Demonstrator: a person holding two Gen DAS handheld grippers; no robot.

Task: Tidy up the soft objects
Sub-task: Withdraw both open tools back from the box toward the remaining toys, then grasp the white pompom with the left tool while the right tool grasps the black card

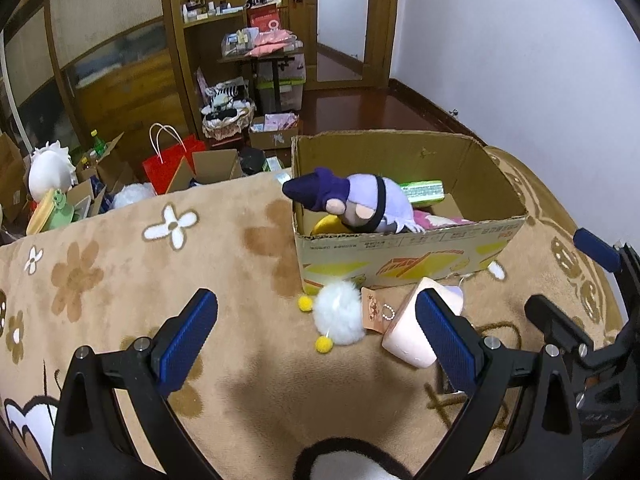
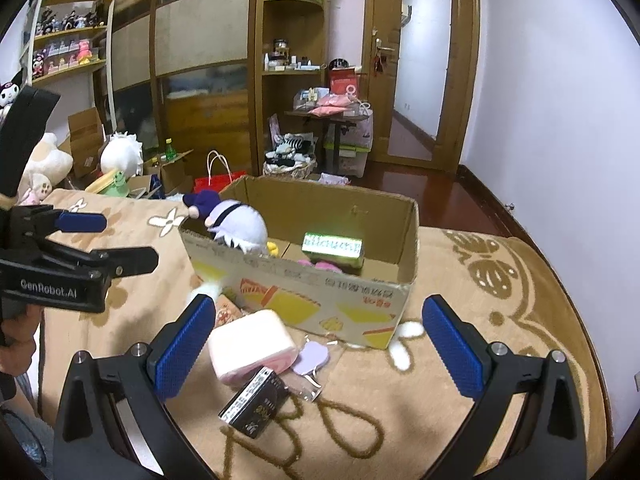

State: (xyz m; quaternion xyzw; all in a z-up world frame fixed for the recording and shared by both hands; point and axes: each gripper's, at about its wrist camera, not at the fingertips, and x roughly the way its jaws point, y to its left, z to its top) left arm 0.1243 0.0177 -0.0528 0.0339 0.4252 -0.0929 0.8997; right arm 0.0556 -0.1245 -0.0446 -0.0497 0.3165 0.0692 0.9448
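Left gripper [image 1: 316, 332]: I see its blue-padded fingers spread wide with nothing between them, hovering over the tan flowered blanket [image 1: 120, 280].
Right gripper [image 2: 320, 344]: mine on this side is spread wide too and holds nothing; it looks down at the items in front of the box.
White pom-pom toy [image 1: 340, 312]: lies on the blanket just ahead of my left gripper, roughly centred between its fingers, touching the front of the cardboard box [image 1: 408, 248]. Two small yellow balls sit at its left and lower edges.
Pink block [image 2: 252, 344]: soft-looking, on the blanket in front of the box. From the left wrist it sits just behind the right-hand finger; from the right wrist it lies just beside the left-hand finger, inside the gap.
Dark packet [image 2: 256, 404]: lies in front of the pink block, touching it, between my right gripper's fingers.
Lilac tag in clear wrap [image 2: 312, 360]: beside the pink block, near the box's front wall.
Purple plush [image 1: 360, 200]: inside the box, leaning over its left rim.
Green pack [image 2: 332, 248]: inside the box, toward the back.
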